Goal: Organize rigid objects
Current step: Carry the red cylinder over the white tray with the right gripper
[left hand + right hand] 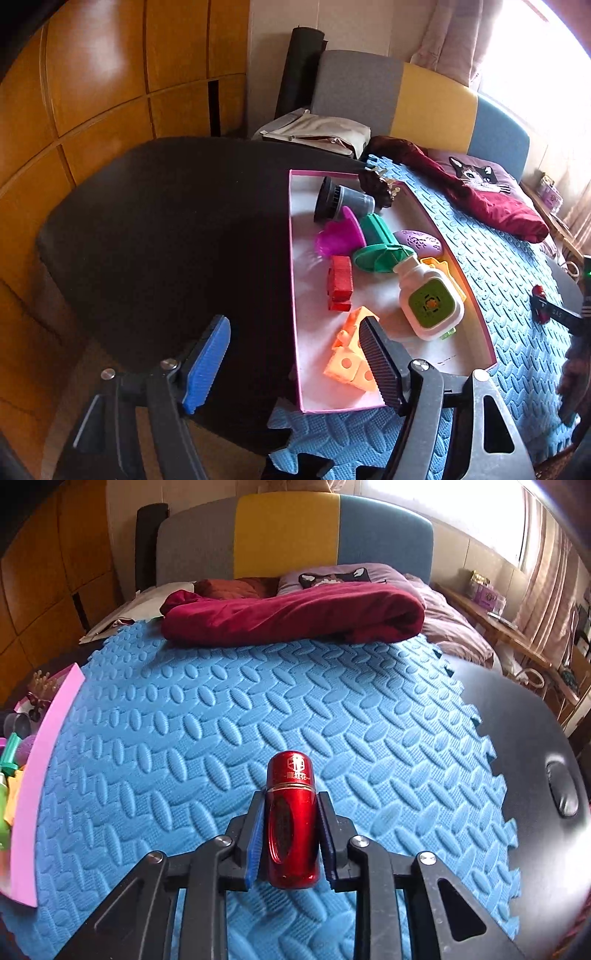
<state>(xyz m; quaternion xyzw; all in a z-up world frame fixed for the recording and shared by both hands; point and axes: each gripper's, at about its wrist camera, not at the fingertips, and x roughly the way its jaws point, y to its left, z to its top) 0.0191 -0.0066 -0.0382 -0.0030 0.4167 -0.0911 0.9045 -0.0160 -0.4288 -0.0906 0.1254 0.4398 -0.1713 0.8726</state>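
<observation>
Right wrist view: the right gripper (pixel 291 834) clamps a red metal canister (pixel 291 816) between its pads, above the blue foam mat (pixel 258 716). Left gripper (pixel 295 354) hangs parted and empty over the pink tray (pixel 436 218) of toys.

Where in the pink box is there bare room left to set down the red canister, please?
In the pink box, bare floor runs along the left wall beside the red block, and at the near right corner behind the white bottle. The middle and far end are crowded.
</observation>
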